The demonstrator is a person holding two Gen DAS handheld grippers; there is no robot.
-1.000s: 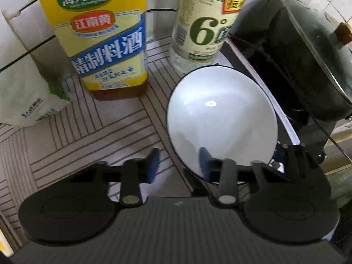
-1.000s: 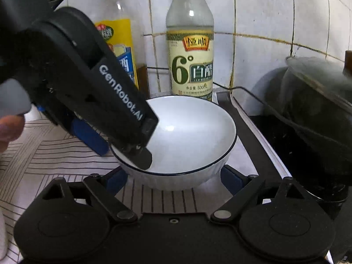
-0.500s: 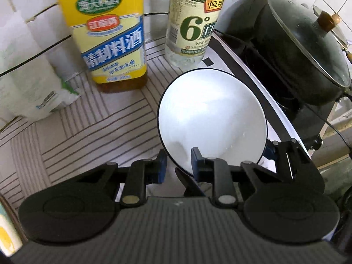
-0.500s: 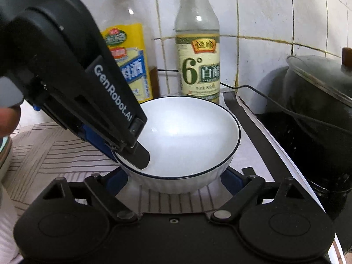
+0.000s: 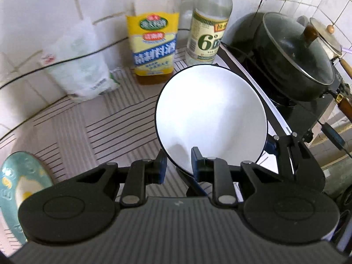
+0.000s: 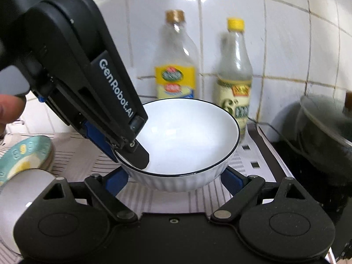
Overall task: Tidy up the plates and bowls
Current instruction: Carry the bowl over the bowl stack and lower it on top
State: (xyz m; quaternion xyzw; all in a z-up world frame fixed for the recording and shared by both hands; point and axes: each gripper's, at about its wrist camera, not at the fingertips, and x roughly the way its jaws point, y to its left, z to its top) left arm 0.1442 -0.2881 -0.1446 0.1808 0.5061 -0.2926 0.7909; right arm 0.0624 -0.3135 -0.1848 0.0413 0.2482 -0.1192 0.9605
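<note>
White bowl (image 5: 211,118) lifted higher, left gripper (image 5: 177,165) "GenRobot.AI" fingers clamping rim; right gripper (image 6: 173,178) fingers spread

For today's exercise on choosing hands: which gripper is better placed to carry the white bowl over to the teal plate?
Left. The left gripper is already shut on the white bowl's rim, and the teal plate lies on its side. The right gripper only straddles the bowl, jaws open.

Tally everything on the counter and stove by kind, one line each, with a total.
Bowls: 1, white bowl
Plates: 2, teal plate and pale plate
Bottles: 2, yellow-label bottle and green-label bottle
Bags: 1, plastic bag
Pots: 2, black pot and white pot
Total: 8
</note>
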